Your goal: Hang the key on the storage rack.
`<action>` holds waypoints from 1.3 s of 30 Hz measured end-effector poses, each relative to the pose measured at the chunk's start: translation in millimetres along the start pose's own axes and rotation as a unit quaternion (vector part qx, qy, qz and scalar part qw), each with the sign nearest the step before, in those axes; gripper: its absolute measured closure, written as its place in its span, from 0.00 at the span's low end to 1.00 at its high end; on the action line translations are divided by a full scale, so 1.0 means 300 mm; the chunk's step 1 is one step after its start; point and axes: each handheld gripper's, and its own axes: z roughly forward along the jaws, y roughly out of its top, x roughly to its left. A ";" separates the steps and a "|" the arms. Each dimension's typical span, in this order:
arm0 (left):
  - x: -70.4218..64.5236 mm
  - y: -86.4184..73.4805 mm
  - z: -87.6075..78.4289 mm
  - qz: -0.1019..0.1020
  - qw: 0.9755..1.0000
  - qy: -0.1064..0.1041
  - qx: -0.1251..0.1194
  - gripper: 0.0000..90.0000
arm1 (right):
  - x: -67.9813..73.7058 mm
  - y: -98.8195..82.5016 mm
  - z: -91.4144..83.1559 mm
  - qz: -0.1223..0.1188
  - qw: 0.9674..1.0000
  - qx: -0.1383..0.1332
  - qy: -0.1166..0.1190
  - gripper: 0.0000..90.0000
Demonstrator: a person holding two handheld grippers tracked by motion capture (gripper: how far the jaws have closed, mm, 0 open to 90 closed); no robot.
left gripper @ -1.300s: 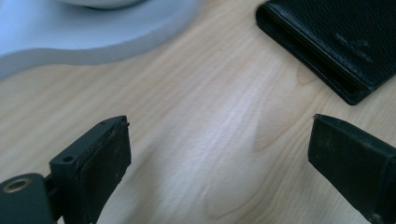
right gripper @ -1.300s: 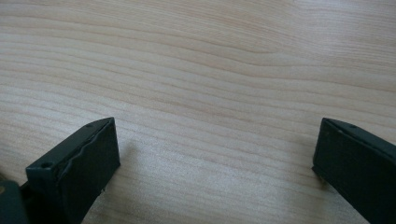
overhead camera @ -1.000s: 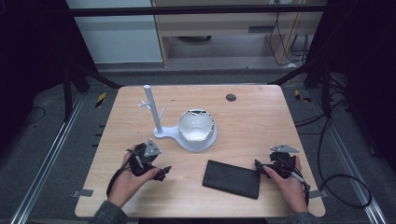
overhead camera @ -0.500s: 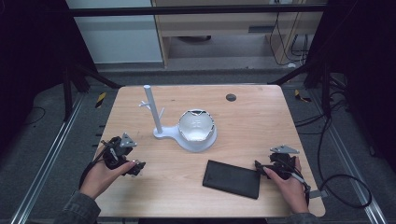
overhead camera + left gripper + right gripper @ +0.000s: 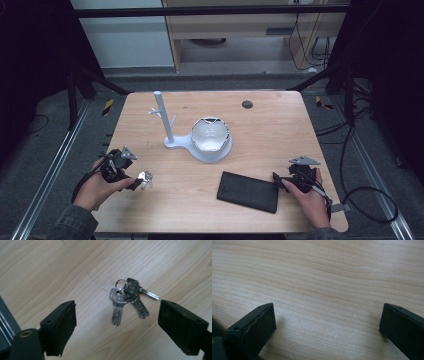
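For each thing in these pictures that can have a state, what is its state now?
left gripper: open, jaws just closing a little, either side of the keys without touching them.
keys: one bunch on a ring, lying flat on the table.
right gripper: open, nothing between the jaws.
black case: flat, closed.
white bowl: upright, looks empty.
white stand: upright, nothing hanging.

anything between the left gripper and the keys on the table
Nothing visible. The bunch of keys lies flat on bare wood, in the gap ahead of the left gripper, whose open fingers have just been closing without touching it.
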 end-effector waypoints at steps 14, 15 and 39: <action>-0.011 0.004 0.099 0.011 0.998 -0.014 0.054 0.47 | 0.007 -0.001 -0.002 0.000 1.000 0.000 0.002 0.01; -0.011 0.004 0.099 0.011 0.998 -0.014 0.054 0.49 | 0.007 -0.001 -0.002 0.000 1.000 0.000 0.002 0.01; 0.034 0.021 0.154 -0.013 0.994 -0.072 0.079 0.78 | 0.012 -0.002 -0.002 -0.001 1.000 -0.001 0.006 0.01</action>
